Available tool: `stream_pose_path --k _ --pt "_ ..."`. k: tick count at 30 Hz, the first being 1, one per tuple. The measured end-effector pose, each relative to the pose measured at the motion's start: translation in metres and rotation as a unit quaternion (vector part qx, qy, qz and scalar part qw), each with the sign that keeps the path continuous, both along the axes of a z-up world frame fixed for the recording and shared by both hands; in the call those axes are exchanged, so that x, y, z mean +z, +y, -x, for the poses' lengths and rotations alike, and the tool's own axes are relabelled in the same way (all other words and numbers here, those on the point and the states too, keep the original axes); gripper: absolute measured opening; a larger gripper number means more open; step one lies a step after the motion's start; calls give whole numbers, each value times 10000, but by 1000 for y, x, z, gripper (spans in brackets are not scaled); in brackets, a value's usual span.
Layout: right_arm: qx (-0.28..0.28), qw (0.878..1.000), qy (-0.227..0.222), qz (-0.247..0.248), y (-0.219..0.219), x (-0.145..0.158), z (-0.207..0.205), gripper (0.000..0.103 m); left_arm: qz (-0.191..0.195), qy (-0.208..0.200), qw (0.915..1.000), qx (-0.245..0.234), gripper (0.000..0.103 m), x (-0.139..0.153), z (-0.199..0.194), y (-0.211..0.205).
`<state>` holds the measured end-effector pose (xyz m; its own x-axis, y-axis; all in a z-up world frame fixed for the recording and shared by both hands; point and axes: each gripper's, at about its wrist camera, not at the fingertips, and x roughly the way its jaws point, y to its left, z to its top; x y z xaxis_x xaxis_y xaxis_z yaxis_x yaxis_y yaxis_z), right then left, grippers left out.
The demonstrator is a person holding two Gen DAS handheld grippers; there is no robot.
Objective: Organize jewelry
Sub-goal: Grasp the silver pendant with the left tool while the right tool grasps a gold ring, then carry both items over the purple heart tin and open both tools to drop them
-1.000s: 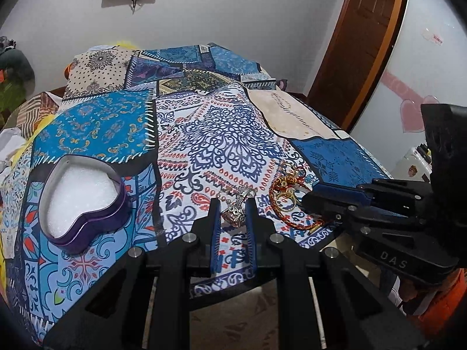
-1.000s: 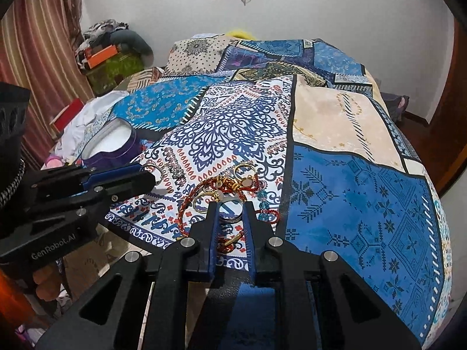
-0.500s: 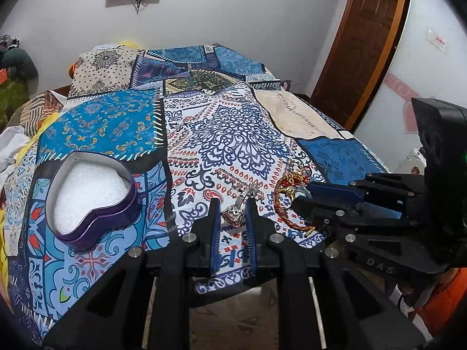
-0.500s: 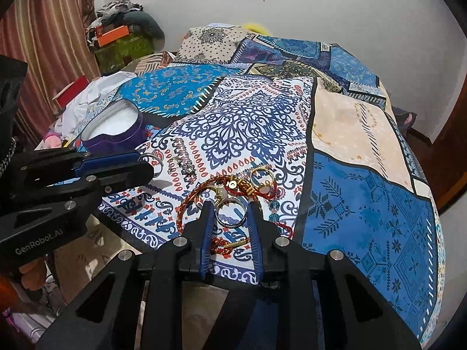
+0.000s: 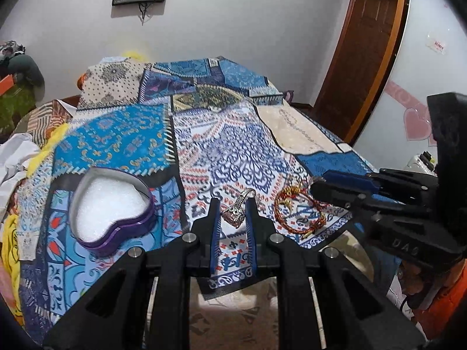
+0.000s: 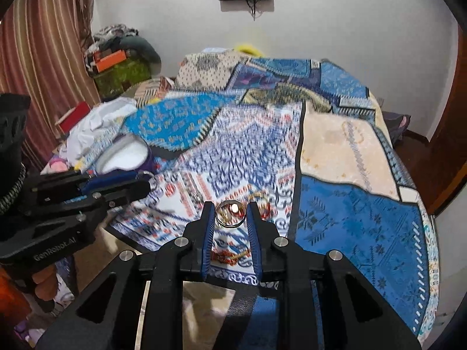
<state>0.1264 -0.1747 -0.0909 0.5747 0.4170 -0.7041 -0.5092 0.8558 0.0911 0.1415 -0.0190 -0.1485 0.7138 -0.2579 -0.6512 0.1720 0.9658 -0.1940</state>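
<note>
My left gripper [image 5: 232,204] is shut on a silver jewelled pendant [image 5: 233,215], held just above the bedspread. My right gripper [image 6: 230,207] is shut on a silver ring [image 6: 229,213], lifted above the bed. A red and gold bracelet pile [image 5: 297,213] lies on the patterned bedspread right of the left gripper; in the right wrist view it [image 6: 233,258] shows below the fingers. A purple heart-shaped tin [image 5: 112,204] with white foam inside sits open to the left; it also shows in the right wrist view [image 6: 125,154].
The patchwork bedspread [image 5: 233,151] covers the bed, whose near edge drops to the floor. White clothes [image 6: 93,125] lie at the bed's left side. A wooden door [image 5: 359,58] stands at right, a striped curtain [image 6: 38,58] at left.
Both grippers have risen and pulled back. The right gripper has lifted the silver ring off the bracelet pile. The left gripper has raised the pendant.
</note>
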Motion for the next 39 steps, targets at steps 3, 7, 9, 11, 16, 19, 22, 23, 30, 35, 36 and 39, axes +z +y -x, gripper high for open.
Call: stream_pose_path --k 3,7,9,11,16,19,22,23,30,35,36,39 --pt "7 9998 -130 -167 4 14 2 20 -5 -125 9999 101 16 11 4 8" --pt "99 9987 -364 -335 18 34 6 20 -40 -306 9992 262 16 26 9 23" --pt "183 9978 -523 -365 27 44 9 20 -85 -404 9985 356 16 34 12 30" --pt "294 9965 -643 -441 37 52 11 20 -126 -509 9975 468 16 42 15 40" --pt "509 9940 -770 -591 62 62 9 20 -217 -674 9949 718 16 54 23 64" --pt "618 9932 -744 -650 76 61 5 20 -308 -697 9934 856 16 55 24 78" --pt "744 9926 -665 -691 94 57 -1 20 -373 -650 9925 967 16 51 23 91" --pt "773 9925 -643 -698 97 56 -2 20 -389 -616 9922 1010 16 48 22 96" --pt "1049 9918 -393 -614 131 37 -14 20 -421 -183 9924 1140 16 12 7 120" --pt "1178 9917 -198 -466 148 22 -20 20 -345 55 9936 1070 16 -10 -2 125" --pt "1184 9918 -147 -453 150 19 -23 20 -346 84 9938 1057 16 -13 -4 126" --pt "1175 9923 41 -386 154 7 -31 20 -309 129 9940 1043 16 -17 -7 128"
